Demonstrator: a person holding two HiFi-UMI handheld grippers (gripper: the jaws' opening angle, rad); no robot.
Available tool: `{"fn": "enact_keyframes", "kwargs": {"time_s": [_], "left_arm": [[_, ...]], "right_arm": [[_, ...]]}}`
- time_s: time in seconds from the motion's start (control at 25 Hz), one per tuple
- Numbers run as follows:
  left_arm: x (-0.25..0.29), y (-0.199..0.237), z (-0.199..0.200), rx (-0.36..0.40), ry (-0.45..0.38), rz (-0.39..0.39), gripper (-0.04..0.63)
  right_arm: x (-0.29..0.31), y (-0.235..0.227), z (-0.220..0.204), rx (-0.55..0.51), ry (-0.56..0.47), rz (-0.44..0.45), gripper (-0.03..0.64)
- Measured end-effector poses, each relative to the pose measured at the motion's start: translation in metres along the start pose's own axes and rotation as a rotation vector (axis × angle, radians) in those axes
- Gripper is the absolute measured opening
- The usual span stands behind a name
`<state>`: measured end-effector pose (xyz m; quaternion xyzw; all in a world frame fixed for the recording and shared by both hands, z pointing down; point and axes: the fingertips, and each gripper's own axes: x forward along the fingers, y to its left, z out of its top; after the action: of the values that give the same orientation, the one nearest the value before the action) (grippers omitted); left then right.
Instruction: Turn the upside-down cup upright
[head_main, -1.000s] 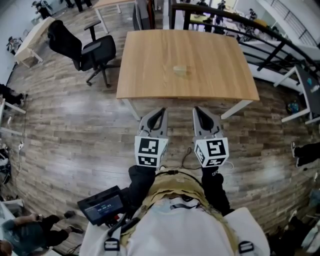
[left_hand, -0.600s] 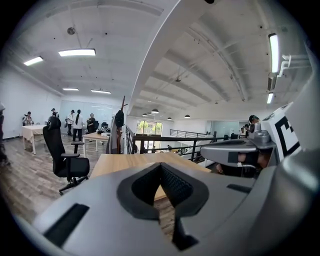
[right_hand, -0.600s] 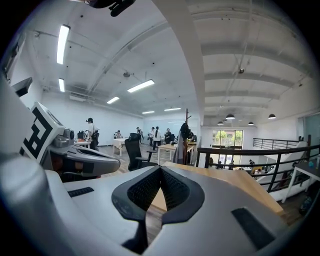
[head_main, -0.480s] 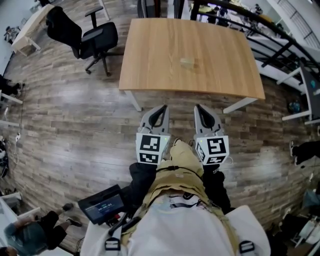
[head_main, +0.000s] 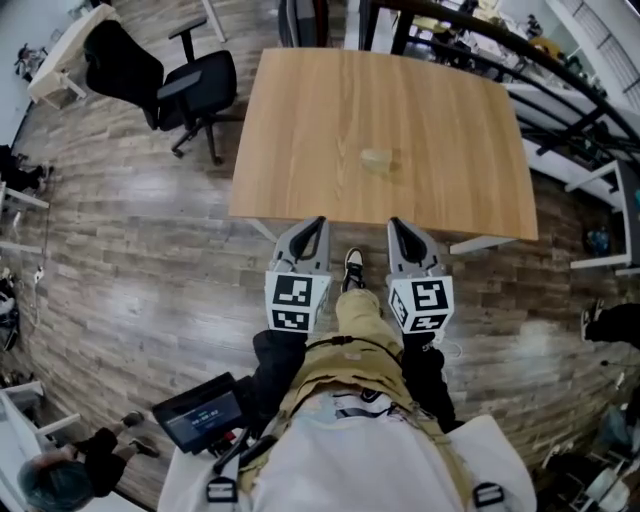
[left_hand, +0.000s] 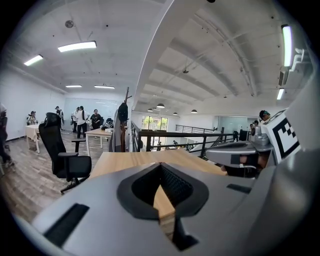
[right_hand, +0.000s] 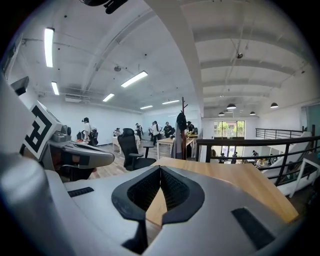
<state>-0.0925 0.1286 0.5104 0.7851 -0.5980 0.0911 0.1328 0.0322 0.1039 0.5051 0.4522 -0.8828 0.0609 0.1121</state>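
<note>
A small, pale, see-through cup (head_main: 377, 159) stands alone near the middle of the wooden table (head_main: 300, 150); I cannot tell which way up it is. My left gripper (head_main: 318, 223) and right gripper (head_main: 394, 223) hover side by side at the table's near edge, well short of the cup. Both are shut and hold nothing. In the left gripper view the left gripper (left_hand: 160, 165) has its jaws meeting at the tips with only tabletop (left_hand: 125, 160) beyond them. The right gripper (right_hand: 160, 169) looks the same in its own view. The cup shows in neither gripper view.
A black office chair (head_main: 170, 85) stands left of the table. A dark railing (head_main: 560, 80) runs behind and to the right of it. Another desk (head_main: 62, 55) sits at the far left. The person's leg and shoe (head_main: 352, 272) are between the grippers. People stand far back (left_hand: 80, 120).
The person has stepped forward, one leg now showing between the grippers. Both grippers have moved up to the table's near edge, still shut. The cup has not moved on the table.
</note>
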Motion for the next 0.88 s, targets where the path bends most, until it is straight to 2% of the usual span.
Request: {"fn": "enact_keyframes", "kwargs": {"time_s": [0.12, 0.36, 0.64, 0.88], "left_arm": [[0.057, 0.009, 0.028, 0.011, 0.002, 0.006, 0.002], [0.164, -0.005, 0.09, 0.082, -0.024, -0.053, 0.002], [0.222, 0.01, 0.111, 0.095, 0.002, -0.027, 0.002], [0.255, 0.013, 0.122, 0.122, 0.006, -0.059, 0.002]], "right_arm": [[0.041, -0.036, 0.019, 0.003, -0.01, 0.023, 0.02], [0.114, -0.123, 0.053, 0.049, -0.027, 0.031, 0.021], [0.162, -0.159, 0.075, 0.05, -0.037, 0.084, 0.021], [0.183, -0.19, 0.066, 0.096, -0.005, 0.04, 0.021]]}}
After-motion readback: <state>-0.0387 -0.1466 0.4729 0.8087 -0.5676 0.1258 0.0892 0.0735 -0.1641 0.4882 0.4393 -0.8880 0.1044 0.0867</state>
